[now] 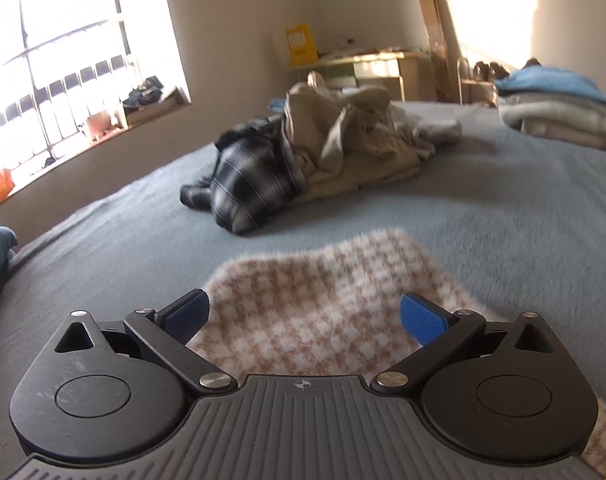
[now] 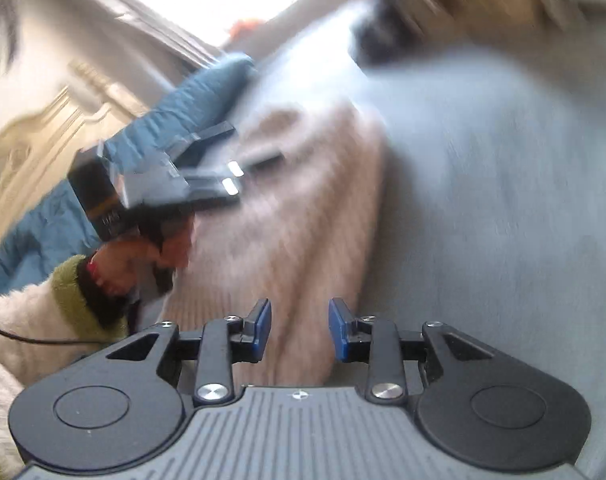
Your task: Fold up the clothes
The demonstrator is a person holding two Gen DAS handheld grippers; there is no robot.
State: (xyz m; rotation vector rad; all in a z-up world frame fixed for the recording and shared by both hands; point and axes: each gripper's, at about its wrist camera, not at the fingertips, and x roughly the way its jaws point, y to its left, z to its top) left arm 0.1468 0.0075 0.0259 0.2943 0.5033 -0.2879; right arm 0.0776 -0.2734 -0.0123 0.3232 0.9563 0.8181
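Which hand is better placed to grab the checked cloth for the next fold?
Probably the left. The left gripper stands open right over the checked cloth, fabric between its fingers. The right gripper sits at the cloth's edge, gripping nothing, its view blurred.

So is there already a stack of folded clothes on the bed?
Yes, a stack of folded clothes sits at the far right of the bed, with a blue piece on top, apart from the unfolded heap.

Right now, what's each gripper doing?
Left gripper: open, nothing pinched, checked sweater below it.
Right gripper: open, holding nothing, above the sweater.
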